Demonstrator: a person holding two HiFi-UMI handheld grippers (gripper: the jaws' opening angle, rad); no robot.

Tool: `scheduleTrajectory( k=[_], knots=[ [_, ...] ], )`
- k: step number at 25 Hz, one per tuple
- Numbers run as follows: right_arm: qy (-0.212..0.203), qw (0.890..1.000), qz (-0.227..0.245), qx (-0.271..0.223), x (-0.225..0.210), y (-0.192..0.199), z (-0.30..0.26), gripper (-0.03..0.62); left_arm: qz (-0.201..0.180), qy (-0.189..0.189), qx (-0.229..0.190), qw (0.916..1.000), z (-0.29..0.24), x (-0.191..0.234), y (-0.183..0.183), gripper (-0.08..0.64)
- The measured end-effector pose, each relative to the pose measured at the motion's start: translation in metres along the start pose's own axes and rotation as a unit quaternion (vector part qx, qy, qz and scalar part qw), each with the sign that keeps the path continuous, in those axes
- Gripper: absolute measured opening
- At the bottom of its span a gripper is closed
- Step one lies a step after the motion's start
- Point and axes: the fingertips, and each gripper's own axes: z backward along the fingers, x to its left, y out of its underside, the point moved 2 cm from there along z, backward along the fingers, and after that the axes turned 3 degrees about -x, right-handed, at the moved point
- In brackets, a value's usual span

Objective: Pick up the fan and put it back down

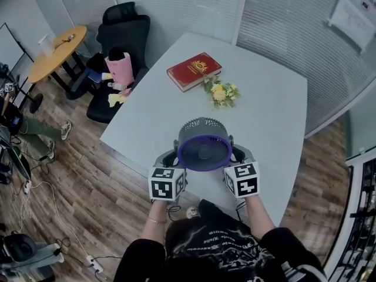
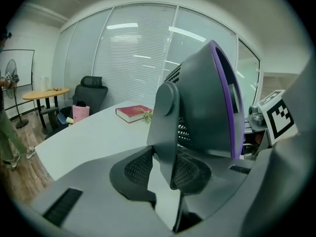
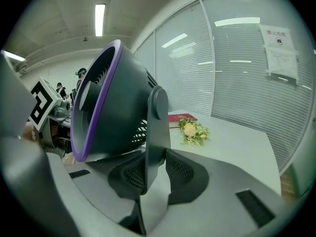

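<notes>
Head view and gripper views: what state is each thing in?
fan, clamped at both side arms, purple front facing the person.
left gripper, jaws shut on the fan's side arm.
right gripper, jaws shut on the other side arm.
red book, closed, flat on the table.
flowers, lying beside the book.

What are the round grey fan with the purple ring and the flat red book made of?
The round grey fan with the purple ring looks like hard plastic: smooth, matt shell with moulded grille slats. The flat red book seems to have a stiff, slightly glossy cover with gold print, perhaps leatherette or coated card; I cannot tell which.
</notes>
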Motion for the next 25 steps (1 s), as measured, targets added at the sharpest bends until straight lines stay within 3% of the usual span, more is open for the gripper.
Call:
scheduleTrajectory(
  k=[6,11,18,25],
  knots=[
    [0.026,1.000,-0.005,0.011,0.011,0.035,0.054,0.084,0.001,0.020,0.008,0.9998,0.029,-0.034,0.034,0.092],
    [0.036,0.999,-0.014,0.011,0.026,0.059,0.082,0.087,0.001,0.016,0.016,0.9998,0.051,-0.046,0.056,0.078],
    [0.033,0.999,-0.023,0.016,0.033,0.082,0.097,0.091,-0.013,0.013,0.031,0.9994,0.061,-0.057,0.075,0.075],
    [0.035,0.999,-0.024,0.009,0.028,0.080,0.094,0.091,-0.015,0.012,0.028,0.9994,0.055,-0.058,0.071,0.075]
  ],
)
